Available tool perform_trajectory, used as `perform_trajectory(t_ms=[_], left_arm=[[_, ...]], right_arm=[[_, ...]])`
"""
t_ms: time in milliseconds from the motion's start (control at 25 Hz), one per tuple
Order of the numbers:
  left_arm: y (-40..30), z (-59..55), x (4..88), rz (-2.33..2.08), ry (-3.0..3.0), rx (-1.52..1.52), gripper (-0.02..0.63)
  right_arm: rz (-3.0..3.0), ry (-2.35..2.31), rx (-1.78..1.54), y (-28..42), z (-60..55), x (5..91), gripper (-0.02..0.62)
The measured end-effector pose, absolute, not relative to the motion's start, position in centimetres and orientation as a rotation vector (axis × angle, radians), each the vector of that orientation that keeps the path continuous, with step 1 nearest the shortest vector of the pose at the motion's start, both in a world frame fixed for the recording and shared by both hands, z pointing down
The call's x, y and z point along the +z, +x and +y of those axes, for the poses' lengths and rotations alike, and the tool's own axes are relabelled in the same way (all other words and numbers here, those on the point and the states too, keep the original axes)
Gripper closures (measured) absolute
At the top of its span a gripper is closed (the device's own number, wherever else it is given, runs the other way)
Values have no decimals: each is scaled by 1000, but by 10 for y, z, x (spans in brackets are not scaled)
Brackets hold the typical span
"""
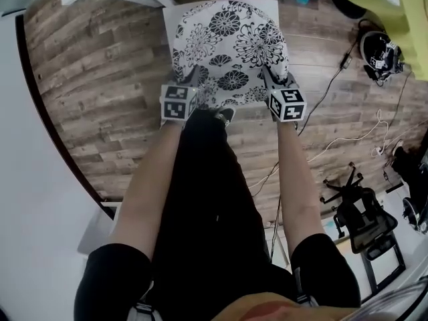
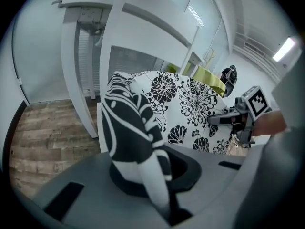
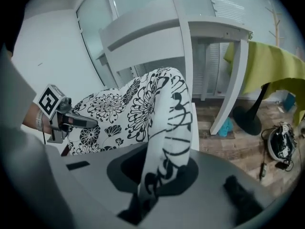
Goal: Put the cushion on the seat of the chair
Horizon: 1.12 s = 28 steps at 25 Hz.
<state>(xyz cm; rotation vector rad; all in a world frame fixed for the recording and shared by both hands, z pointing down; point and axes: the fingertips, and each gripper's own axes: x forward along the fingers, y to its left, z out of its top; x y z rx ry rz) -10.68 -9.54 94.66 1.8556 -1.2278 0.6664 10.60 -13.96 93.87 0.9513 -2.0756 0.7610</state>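
Observation:
A white cushion [image 1: 227, 49] with black flowers lies over the seat of a white chair [image 1: 170, 15], between my two grippers. My left gripper [image 1: 190, 80] is shut on the cushion's near left corner. My right gripper [image 1: 270, 79] is shut on its near right corner. In the left gripper view the pinched cushion [image 2: 138, 137] rises out of the left gripper [image 2: 161, 187], and the right gripper [image 2: 224, 119] shows across the fabric. In the right gripper view the cushion [image 3: 164, 118] runs into the right gripper [image 3: 147, 190], with the left gripper [image 3: 81, 123] beyond. The chair back [image 3: 152, 27] stands behind.
The floor [image 1: 100, 79] is wood plank. Cables [image 1: 334, 139] and a dark headset [image 1: 380, 51] lie at the right, near a black office chair [image 1: 361, 216]. A yellow-green cloth [image 1: 414, 12] hangs at the top right. The person's dark-trousered legs [image 1: 207, 192] stand just before the chair.

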Motion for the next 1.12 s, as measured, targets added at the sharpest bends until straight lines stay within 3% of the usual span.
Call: perform_trajectory(t_ms=[320, 520, 760, 960, 1120], left_arm=[[-118, -105, 991, -1212, 1715, 706, 514], [-126, -109, 1005, -1240, 1648, 717, 442], [-140, -111, 1015, -1290, 1569, 770, 345], [-145, -102, 1018, -1311, 1528, 779, 280], [-158, -102, 1017, -1328, 1520, 751, 216]], right_arm=[[-1929, 913, 786, 109, -159, 992, 532], [-1877, 925, 645, 115, -173, 1003, 494], [-1807, 944, 662, 125, -184, 1018, 399], [-1763, 986, 726, 143, -186, 1022, 262], [-1735, 1008, 716, 151, -191, 1018, 221]])
